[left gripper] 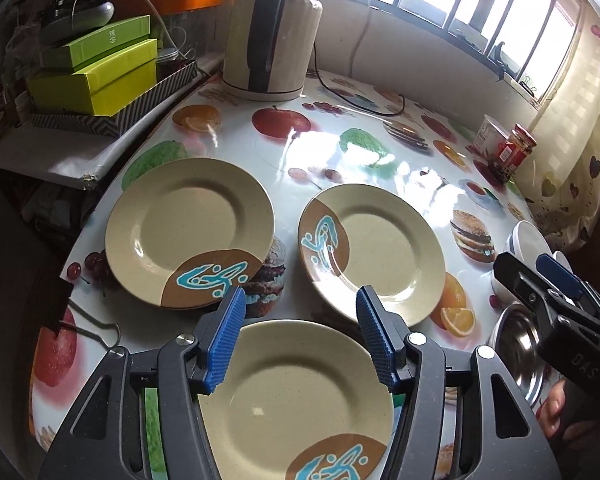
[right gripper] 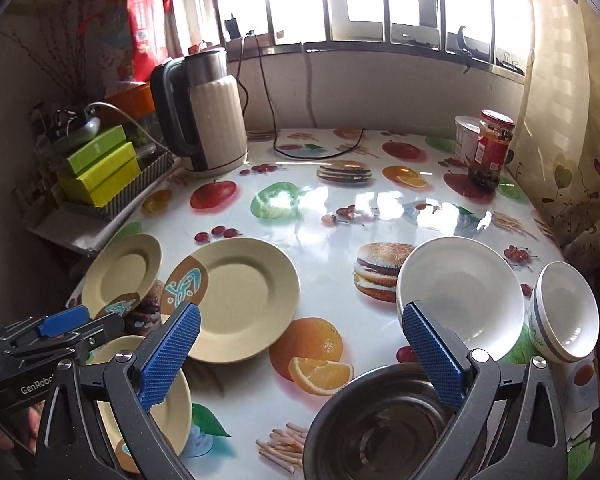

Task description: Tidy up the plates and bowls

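Three cream plates with brown-and-teal corners lie on the fruit-print table: a far left plate (left gripper: 190, 232) (right gripper: 122, 274), a middle plate (left gripper: 374, 250) (right gripper: 236, 300), and a near plate (left gripper: 296, 400) (right gripper: 172, 396). My left gripper (left gripper: 300, 320) is open and empty above the near plate's far rim. It shows in the right wrist view (right gripper: 76, 324). My right gripper (right gripper: 300, 344) is open and empty above the table, its right finger over a steel bowl (right gripper: 384, 428) (left gripper: 518, 348). A large white bowl (right gripper: 460, 292) (left gripper: 530, 236) and a small white bowl (right gripper: 566, 312) lie beyond.
A cream kettle (left gripper: 268, 36) (right gripper: 208, 116) with its cord stands at the back. Green boxes (left gripper: 96, 68) (right gripper: 100, 168) sit in a striped tray at the left. A red jar (right gripper: 490, 148) (left gripper: 514, 152) and a white tub (right gripper: 466, 136) stand at the back right by the curtain.
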A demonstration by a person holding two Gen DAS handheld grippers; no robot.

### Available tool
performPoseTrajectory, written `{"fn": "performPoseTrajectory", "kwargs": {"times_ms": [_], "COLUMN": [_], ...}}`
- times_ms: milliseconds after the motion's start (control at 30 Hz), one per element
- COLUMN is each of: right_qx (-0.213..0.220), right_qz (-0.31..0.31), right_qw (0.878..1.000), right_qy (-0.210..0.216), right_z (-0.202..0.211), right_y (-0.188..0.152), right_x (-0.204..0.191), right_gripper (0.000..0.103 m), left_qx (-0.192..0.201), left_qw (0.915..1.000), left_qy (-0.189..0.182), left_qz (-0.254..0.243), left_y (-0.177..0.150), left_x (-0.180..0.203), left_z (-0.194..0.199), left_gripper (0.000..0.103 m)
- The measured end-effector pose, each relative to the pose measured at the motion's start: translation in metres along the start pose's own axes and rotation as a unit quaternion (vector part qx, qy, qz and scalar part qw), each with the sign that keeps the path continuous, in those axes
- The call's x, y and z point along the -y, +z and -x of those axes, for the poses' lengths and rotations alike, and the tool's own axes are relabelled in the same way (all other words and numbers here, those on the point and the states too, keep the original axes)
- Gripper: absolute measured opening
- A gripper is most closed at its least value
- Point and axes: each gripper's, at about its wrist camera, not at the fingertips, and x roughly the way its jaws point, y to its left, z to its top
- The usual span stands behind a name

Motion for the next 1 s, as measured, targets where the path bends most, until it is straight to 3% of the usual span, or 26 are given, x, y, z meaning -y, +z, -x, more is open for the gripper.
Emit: {"fn": "performPoseTrajectory", "kwargs": {"times_ms": [133, 500, 900, 1000], "right_qx": [-0.023, -0.077, -0.104, -0.107], "right_qz": [-0.008, -0.046, -0.053, -0.058], "right_qw": [1.000, 0.996, 0.993, 0.993], "right_qy": [0.001, 0.007, 0.004, 0.006], "right_z": [-0.025, -0.080, -0.105, -0.108], "right_y": [0.004, 0.007, 0.006, 0.005], "right_x": [-0.002, 0.001, 0.007, 0.007], "right_gripper": [0.087, 0.051, 0.036, 0.036], "left_qx": [-0.016, -0.038, -0.043, -0.053], "left_qw": [0.9998, 0.9991, 0.9988, 0.9981], "left_qy": [-0.007, -0.011, -0.021, -0.023], "left_qz": [-0.002, 0.012, 0.011, 0.018], "left_y": [0.007, 0.016, 0.023, 0.023], "left_x": [0.002, -0.002, 0.004, 0.003], "left_z": [-0.018, -0.048, -0.061, -0.067], "left_gripper": [0.049, 0.049, 0.048, 0.040]}}
